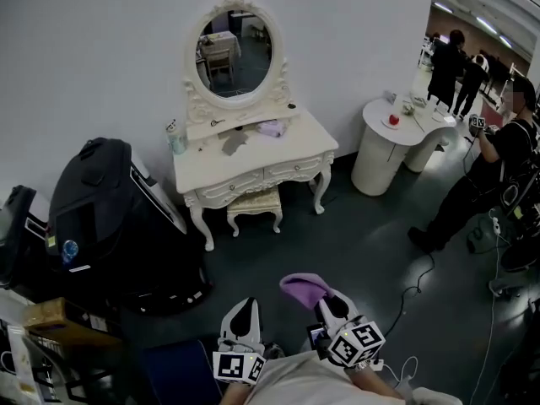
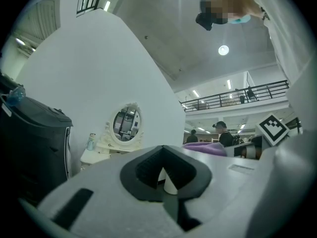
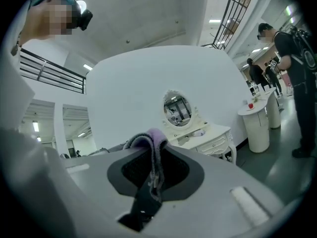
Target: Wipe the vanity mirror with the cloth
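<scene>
The oval vanity mirror [image 1: 234, 51] in its white carved frame stands on a white dressing table [image 1: 297, 153] against the far wall, several steps ahead. It is also visible far off in the left gripper view [image 2: 125, 124] and the right gripper view [image 3: 178, 110]. My right gripper [image 1: 329, 302] is low in the head view, shut on a purple cloth [image 1: 304, 288]. The cloth [image 3: 148, 143] drapes over the closed jaws [image 3: 152, 170]. My left gripper [image 1: 242, 315] is beside it, shut and holding nothing [image 2: 163, 175]. Both grippers point level toward the table.
A white stool [image 1: 253, 207] sits under the dressing table, which carries a bottle [image 1: 175, 137] and small items. A big black case [image 1: 101, 213] stands at the left. At the right are a round white pedestal table [image 1: 392, 142], standing people [image 1: 498, 175] and floor cables [image 1: 422, 285].
</scene>
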`<state>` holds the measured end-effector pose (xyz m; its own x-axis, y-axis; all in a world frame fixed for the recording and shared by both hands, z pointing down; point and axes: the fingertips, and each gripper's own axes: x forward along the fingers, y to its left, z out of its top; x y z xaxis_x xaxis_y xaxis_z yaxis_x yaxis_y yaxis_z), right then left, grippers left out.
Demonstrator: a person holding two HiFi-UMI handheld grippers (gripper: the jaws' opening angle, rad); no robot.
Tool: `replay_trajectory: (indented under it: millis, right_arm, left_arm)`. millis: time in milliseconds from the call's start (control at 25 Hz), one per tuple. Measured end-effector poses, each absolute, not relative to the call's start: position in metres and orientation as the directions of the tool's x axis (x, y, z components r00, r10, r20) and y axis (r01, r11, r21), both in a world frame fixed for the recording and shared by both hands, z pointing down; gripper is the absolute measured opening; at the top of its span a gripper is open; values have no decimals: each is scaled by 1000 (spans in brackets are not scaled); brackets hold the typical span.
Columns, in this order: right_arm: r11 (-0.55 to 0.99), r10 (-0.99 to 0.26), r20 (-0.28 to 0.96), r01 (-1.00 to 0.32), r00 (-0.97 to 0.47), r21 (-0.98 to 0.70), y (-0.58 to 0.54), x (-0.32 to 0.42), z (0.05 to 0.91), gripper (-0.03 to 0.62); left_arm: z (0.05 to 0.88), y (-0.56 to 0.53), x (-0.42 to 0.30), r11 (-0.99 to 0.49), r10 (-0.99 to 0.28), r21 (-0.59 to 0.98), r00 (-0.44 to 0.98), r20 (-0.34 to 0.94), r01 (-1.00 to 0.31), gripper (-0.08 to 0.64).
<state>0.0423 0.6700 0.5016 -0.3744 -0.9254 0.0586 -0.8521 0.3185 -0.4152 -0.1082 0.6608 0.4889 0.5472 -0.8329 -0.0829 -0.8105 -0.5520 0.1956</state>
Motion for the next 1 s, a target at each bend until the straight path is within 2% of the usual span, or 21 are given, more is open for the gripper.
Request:
replay_trajectory:
  millis: [480, 760, 1000]
  right_arm:
    - [217, -944, 124, -862, -304, -458, 588, 67, 525, 52]
    - [295, -924, 82, -835, -373, -465, 484, 66, 514, 52]
    - [371, -893, 65, -812, -444, -451, 393, 85, 502, 52]
  left_arm:
    - [507, 583, -110, -515, -853, 189, 522, -18, -836, -2]
    - [496, 498, -112, -461, -885, 165, 465, -18, -872, -2]
    - [484, 421, -84, -414, -910, 159, 413, -40, -896, -2]
